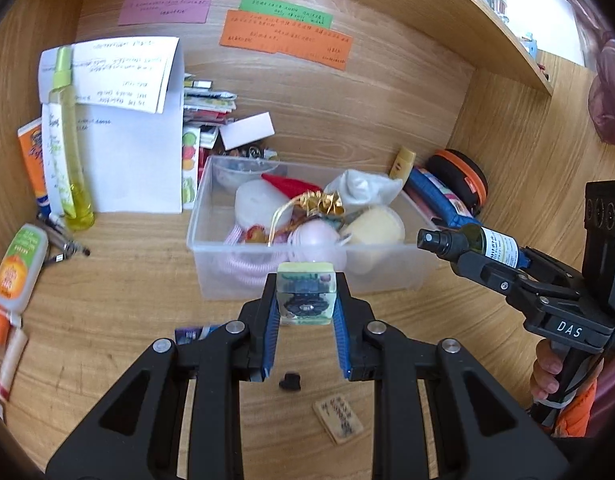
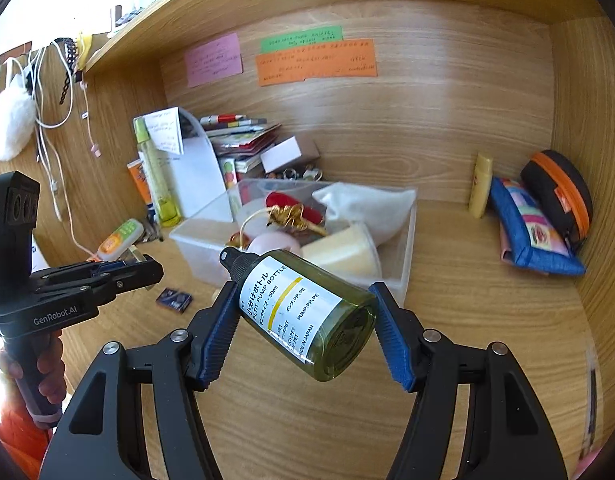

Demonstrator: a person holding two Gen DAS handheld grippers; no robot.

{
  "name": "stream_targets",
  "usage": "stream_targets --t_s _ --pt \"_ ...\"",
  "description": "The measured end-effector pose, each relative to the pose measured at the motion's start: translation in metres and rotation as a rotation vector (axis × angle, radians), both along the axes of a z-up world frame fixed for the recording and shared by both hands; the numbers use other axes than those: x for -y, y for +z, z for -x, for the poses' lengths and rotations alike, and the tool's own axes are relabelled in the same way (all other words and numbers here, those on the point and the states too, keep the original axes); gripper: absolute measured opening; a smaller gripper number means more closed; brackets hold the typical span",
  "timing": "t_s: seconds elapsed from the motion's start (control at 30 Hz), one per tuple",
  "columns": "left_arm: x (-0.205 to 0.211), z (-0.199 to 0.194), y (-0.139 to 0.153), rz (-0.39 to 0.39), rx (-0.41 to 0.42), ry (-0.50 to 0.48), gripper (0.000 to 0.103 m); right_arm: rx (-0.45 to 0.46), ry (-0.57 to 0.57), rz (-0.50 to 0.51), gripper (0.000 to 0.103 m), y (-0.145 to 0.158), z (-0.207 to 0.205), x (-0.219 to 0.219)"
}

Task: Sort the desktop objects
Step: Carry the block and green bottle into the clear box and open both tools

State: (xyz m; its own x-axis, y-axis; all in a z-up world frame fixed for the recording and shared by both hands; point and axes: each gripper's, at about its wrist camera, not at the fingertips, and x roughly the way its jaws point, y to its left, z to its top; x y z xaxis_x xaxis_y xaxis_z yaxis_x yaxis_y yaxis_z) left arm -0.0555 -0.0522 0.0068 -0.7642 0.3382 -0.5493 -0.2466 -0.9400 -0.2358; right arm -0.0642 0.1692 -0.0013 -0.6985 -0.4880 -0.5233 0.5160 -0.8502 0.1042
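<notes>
My left gripper [image 1: 306, 286] is shut on a small clear resin block [image 1: 305, 300] with a dark flower inside, held above the desk just in front of the clear plastic box [image 1: 203, 248]. In the right wrist view the same gripper [image 2: 141, 266] shows at the left, with a hand on its grip. My right gripper [image 2: 303, 320] is shut on an olive-green pump bottle [image 2: 307, 312] with a white label. The bottle lies slantwise between the blue pads, black cap toward the box [image 2: 407, 264]. In the left wrist view this gripper [image 1: 477, 258] and bottle [image 1: 483, 242] hang right of the box.
The box holds a gold ribbon, a white pouch and pale round things. A tall yellow bottle [image 1: 69, 152] and papers stand at the left; a blue pouch [image 2: 527, 232] and black-orange case [image 2: 559, 196] lie at the right. A wooden tile [image 1: 338, 420] and dark packet [image 2: 174, 299] lie on the desk.
</notes>
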Motion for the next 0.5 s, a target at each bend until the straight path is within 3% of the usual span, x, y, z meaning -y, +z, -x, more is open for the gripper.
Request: stream_targets --t_s 0.5 --pt "0.011 0.048 0.016 -0.001 0.009 0.018 0.024 0.003 0.009 0.009 0.061 0.017 0.049 0.015"
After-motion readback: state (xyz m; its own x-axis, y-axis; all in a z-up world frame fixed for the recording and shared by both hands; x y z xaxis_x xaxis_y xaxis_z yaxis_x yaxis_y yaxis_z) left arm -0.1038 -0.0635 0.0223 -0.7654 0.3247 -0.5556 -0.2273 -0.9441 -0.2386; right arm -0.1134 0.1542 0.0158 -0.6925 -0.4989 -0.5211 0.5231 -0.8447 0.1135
